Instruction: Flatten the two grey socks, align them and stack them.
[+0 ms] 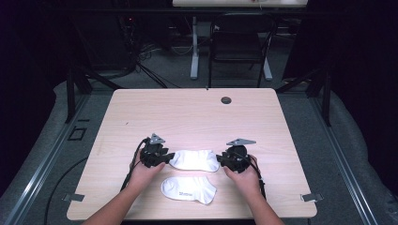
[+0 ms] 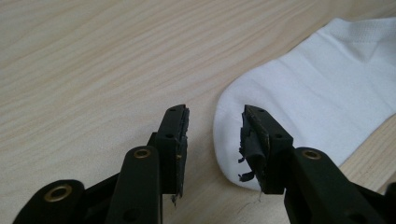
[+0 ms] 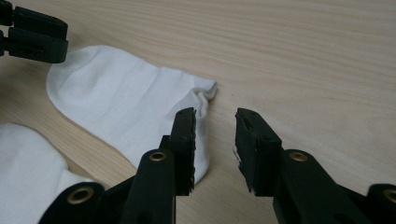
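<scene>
Wooden table (image 1: pixel 197 112): 2 grippers flank 1 sock (image 1: pixel 195 160).

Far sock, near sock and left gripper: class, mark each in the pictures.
far sock (image 1: pixel 195 159), high view, middle of its flat body
near sock (image 1: pixel 187 189), high view, its middle
left gripper (image 2: pixel 214 140), left gripper view, midway between fingertips

In the left gripper view, the far sock (image 2: pixel 317 98) runs off the right and top edges, and one jaw covers part of its rounded end. In the right gripper view, the near sock (image 3: pixel 28 172) is cut by the left and bottom edges. From above, the print on it is too small to read.
</scene>
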